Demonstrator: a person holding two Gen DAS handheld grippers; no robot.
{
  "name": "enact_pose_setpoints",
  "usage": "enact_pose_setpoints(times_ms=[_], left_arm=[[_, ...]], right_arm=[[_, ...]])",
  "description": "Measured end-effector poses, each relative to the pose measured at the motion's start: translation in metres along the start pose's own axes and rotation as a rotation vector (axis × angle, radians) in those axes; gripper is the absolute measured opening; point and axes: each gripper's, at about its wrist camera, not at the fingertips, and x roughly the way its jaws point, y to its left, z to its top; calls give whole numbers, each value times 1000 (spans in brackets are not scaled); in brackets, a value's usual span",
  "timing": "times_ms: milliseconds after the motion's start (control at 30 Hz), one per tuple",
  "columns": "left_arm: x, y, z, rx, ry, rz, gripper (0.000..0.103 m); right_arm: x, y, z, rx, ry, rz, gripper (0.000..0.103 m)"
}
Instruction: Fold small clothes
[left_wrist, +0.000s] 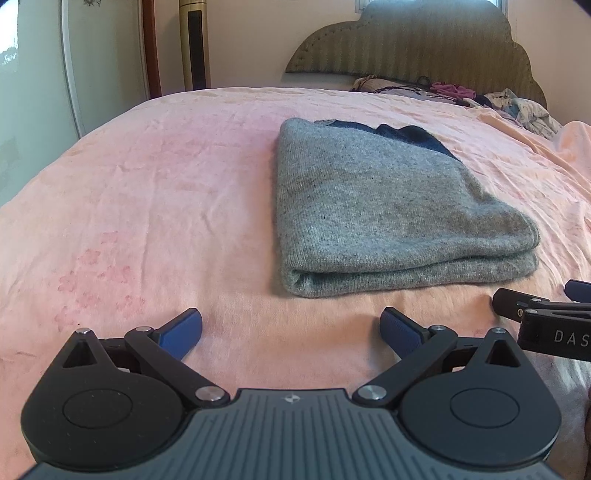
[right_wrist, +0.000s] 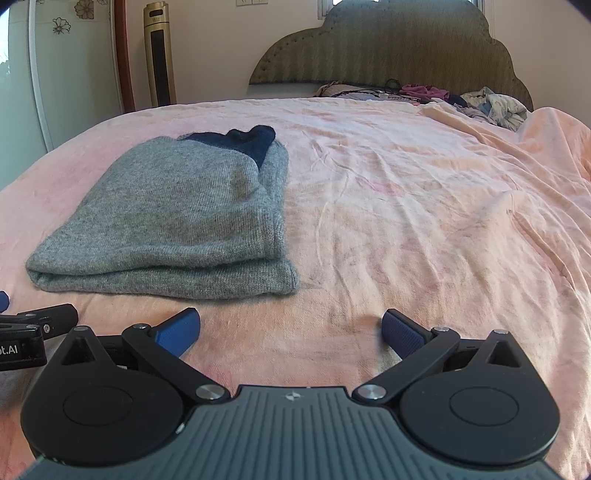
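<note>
A grey knit sweater (left_wrist: 380, 210) with a dark blue collar lies folded in a flat stack on the pink bedsheet (left_wrist: 166, 192). It also shows in the right wrist view (right_wrist: 173, 221). My left gripper (left_wrist: 290, 330) is open and empty, low over the sheet just in front of the sweater's near fold. My right gripper (right_wrist: 290, 330) is open and empty, in front of and to the right of the sweater. Each gripper's tip shows at the edge of the other's view.
A pile of loose clothes (right_wrist: 484, 103) lies at the head of the bed by the padded headboard (right_wrist: 391, 48). A tall gold tower fan (right_wrist: 159, 55) and a glass door stand at the left. The sheet is rumpled at the right (right_wrist: 480, 206).
</note>
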Motion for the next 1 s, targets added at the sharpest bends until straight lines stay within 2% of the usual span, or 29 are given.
enact_pose_setpoints(times_ms=[1000], left_arm=[[-1,1,-1,0,-12,5,103]], right_arm=[[0,0,0,0,0,0,103]])
